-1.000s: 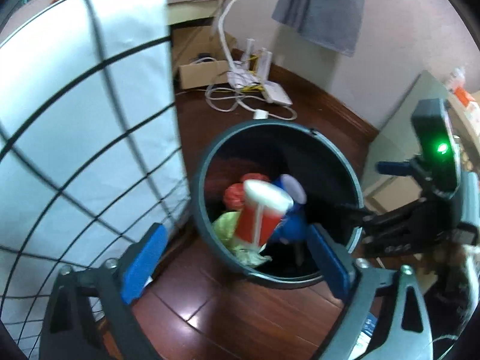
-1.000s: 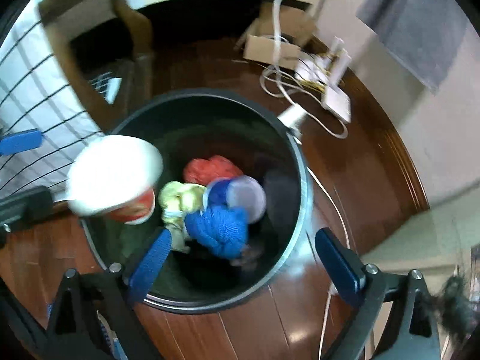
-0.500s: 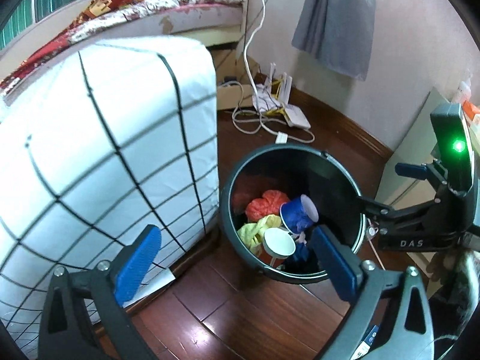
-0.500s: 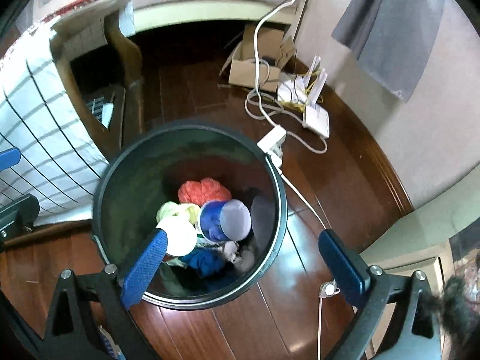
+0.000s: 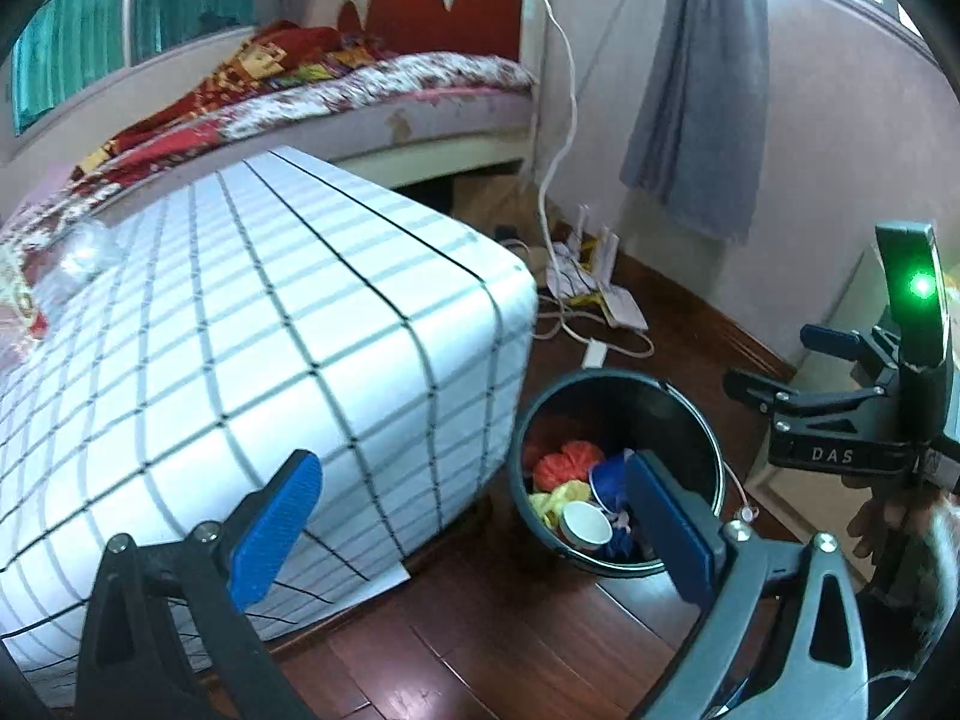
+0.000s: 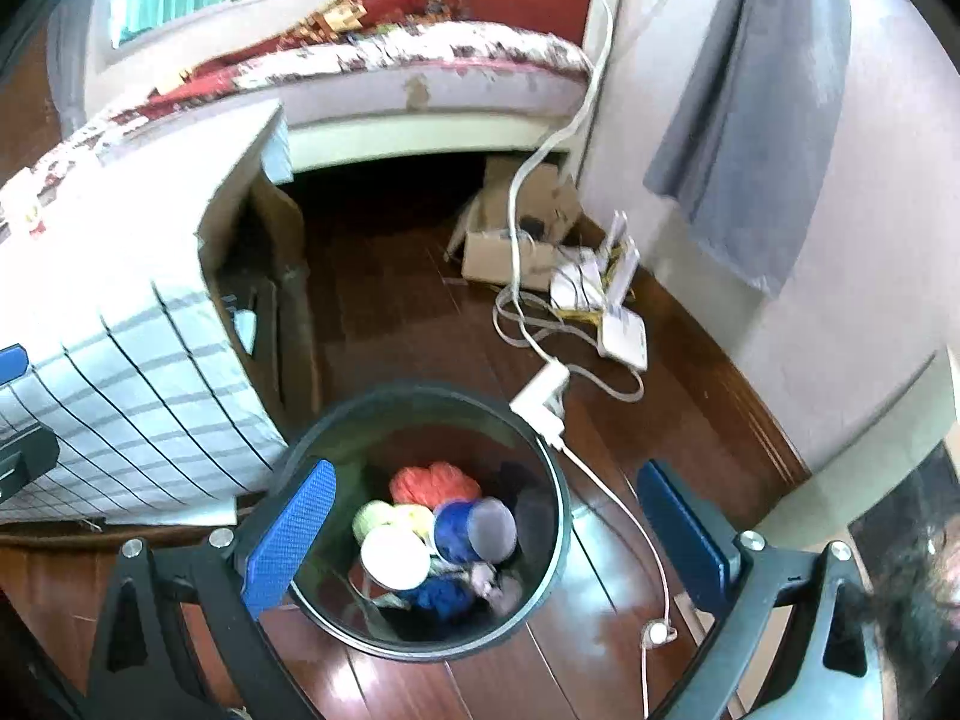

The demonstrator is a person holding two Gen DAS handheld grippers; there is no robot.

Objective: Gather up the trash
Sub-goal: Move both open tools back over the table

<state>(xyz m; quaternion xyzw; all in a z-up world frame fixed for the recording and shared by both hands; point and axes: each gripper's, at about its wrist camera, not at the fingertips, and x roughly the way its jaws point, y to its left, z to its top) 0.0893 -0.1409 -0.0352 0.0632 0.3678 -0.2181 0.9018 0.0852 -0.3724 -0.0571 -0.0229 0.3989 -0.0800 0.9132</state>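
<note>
Both grippers are pulling up and away from the bin [image 6: 555, 516], the left gripper [image 5: 474, 525] and right gripper [image 6: 489, 531] each spread wide and empty. The cup [image 6: 395, 557], dropped a second ago, is now lying among the trash at the bin's 6 o'clock, suggesting this deposit is done.

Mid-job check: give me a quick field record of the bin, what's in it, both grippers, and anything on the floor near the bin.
bin: black round trash bin, upright on the wood floor beside the checked table cover
contents: white-mouthed paper cup, blue cup, orange wad, yellow-green wad, blue wad
left gripper: open, empty, raised off to the bin's side
right gripper: open, empty, above the bin
floor hazards: white power adapter and its cable at the bin's rim
</note>
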